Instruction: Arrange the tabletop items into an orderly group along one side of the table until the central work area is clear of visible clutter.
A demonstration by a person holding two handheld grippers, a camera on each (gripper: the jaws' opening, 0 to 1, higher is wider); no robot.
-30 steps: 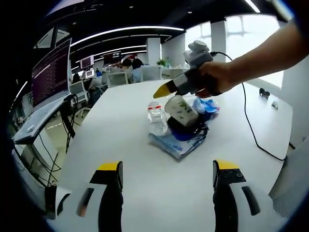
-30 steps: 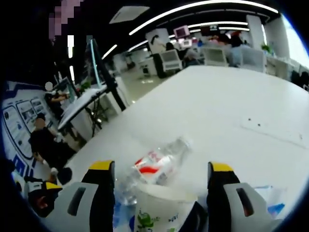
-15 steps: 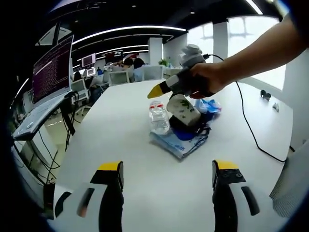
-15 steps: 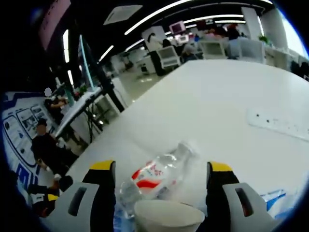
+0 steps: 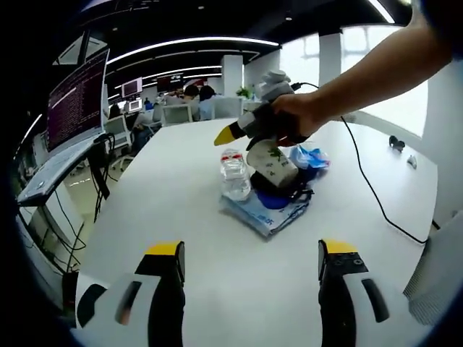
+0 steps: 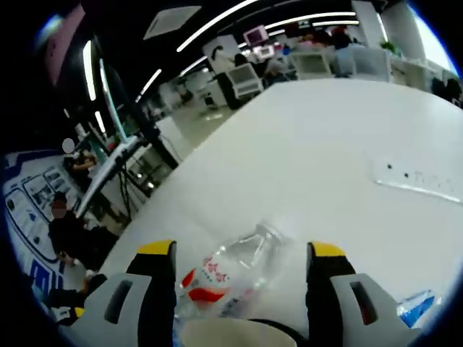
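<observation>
Left gripper (image 5: 249, 269) hangs with jaws wide apart above bare white bench (image 5: 181, 217) — open-plan office behind, monitor (image 5: 76, 101) at left. Right gripper (image 6: 239, 271), held in a hand (image 5: 296, 119), also spread, nothing clasped, over the clutter: clear bottle (image 5: 235, 173) upright just beside tilted paper cup (image 5: 271, 163), both on a blue packet (image 5: 266, 210). Black cable (image 5: 376, 195) trails across the bench.

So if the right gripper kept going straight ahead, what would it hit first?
Probably the clear bottle, lying on the table between the right gripper's open jaws, just past the white cup; depth is unclear.
</observation>
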